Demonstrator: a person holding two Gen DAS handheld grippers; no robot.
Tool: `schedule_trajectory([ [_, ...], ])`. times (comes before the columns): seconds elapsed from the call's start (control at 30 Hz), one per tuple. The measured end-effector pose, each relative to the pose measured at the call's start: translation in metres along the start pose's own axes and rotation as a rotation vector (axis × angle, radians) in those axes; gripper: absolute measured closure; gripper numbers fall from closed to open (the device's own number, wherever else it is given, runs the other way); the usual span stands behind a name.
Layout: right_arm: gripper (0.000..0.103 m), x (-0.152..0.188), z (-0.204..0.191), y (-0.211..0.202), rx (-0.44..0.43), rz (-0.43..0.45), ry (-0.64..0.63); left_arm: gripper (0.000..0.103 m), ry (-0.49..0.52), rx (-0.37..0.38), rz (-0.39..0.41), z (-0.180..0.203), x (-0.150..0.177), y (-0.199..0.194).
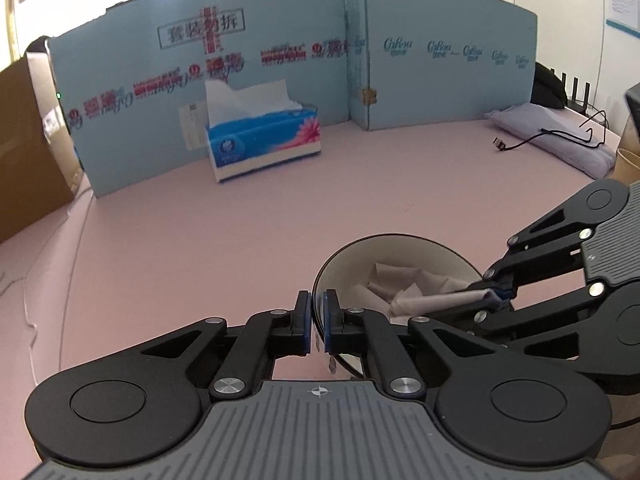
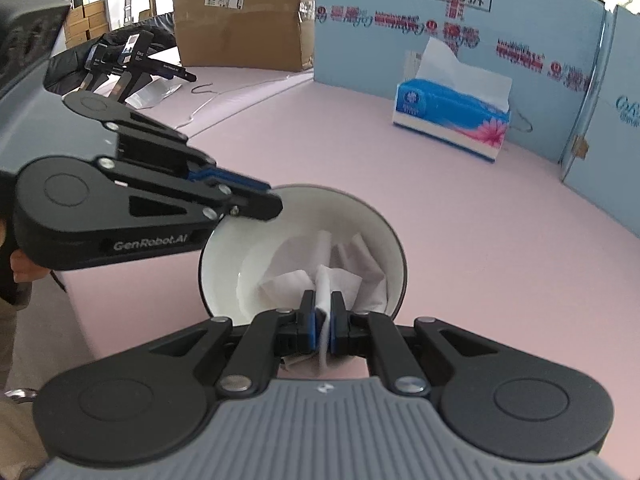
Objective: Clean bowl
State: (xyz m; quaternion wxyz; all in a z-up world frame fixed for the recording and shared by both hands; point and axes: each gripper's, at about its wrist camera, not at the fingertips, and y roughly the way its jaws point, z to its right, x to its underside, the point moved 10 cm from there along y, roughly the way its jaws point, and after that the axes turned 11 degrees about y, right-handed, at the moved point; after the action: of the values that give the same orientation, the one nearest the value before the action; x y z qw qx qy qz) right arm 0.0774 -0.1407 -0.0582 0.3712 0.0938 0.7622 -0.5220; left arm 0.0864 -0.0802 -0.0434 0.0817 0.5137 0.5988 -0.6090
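The left gripper [image 2: 256, 200] carries "GenRobot.AI" in pale letters along its black side. The blue cardboard screen [image 1: 440, 80] repeats the brand "CoRou" on its right panel and shows boxed Chinese characters "套装勿拆" on its left panel.

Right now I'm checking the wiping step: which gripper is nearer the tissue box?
Neither clearly. The left gripper clamps the bowl rim; the right gripper holds tissue inside it, both far from the tissue box.

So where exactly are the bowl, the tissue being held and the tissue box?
bowl [image 2: 224, 264]: right wrist view, bare white inner wall.
tissue [image 2: 340, 280]: right wrist view, crumpled part inside the bowl.
tissue box [image 1: 264, 140]: left wrist view, blue front face.
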Motion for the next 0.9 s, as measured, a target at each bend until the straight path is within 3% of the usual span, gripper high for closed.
schedule_trajectory([
  [0.5,0.096,0.01,-0.009,-0.003,-0.028,-0.11,-0.016,0.096,0.093,-0.041,0.048,0.016,-0.008,-0.008],
  [0.67,0.096,0.011,-0.003,0.002,0.03,-0.155,-0.06,0.096,0.117,-0.044,0.061,0.019,-0.01,-0.009],
  [0.9,0.096,0.01,0.001,0.004,0.147,-0.134,-0.177,0.095,0.123,-0.039,0.065,0.02,-0.01,-0.009],
])
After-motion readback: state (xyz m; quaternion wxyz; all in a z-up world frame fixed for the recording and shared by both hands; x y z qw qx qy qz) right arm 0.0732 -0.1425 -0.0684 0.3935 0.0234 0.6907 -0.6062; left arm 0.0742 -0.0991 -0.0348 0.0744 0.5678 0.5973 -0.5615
